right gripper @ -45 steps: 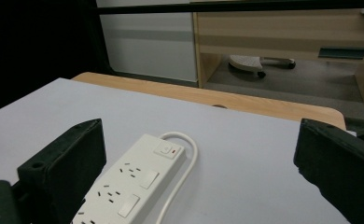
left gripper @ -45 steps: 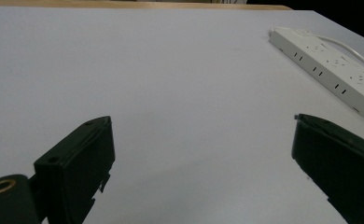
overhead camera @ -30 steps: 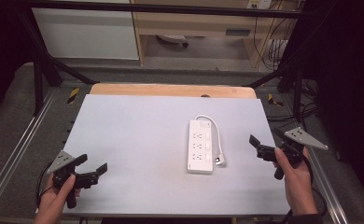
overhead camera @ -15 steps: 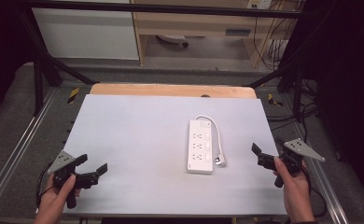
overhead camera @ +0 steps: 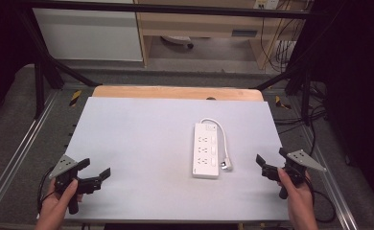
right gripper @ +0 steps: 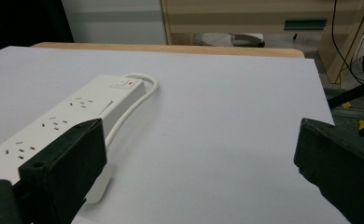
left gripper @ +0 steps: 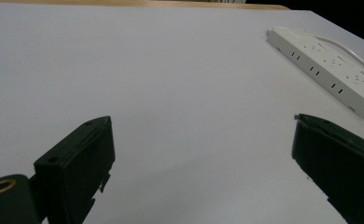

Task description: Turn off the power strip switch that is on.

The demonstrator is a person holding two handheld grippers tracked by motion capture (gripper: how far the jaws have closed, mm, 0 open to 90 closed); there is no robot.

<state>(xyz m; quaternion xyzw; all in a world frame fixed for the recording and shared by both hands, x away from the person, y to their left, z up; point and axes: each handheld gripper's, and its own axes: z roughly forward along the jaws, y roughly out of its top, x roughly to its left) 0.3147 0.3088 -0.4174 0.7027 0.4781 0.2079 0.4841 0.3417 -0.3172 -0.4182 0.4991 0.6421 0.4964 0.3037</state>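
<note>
A white power strip (overhead camera: 206, 151) lies flat on the grey table (overhead camera: 137, 134), right of centre, its white cord (overhead camera: 222, 134) looping down its right side to a plug (overhead camera: 227, 166). My left gripper (overhead camera: 95, 168) is held low at the near left corner, open and empty; in the left gripper view its jaws (left gripper: 201, 122) stand wide apart and the strip (left gripper: 329, 77) lies far off at upper right. My right gripper (overhead camera: 270, 156) is open and empty near the table's right edge, just right of the plug. In the right gripper view (right gripper: 201, 123) the strip (right gripper: 63, 121) lies behind the left jaw.
A wooden strip (overhead camera: 175, 92) runs along the table's far edge. Metal rails (overhead camera: 19, 153) flank both sides, with black frame legs and loose cables (overhead camera: 314, 120) beyond the right side. Cabinets (overhead camera: 89, 33) stand on the floor behind the table.
My right gripper has drifted toward the near edge and slightly rightward, staying open. The left gripper and the power strip have not moved.
</note>
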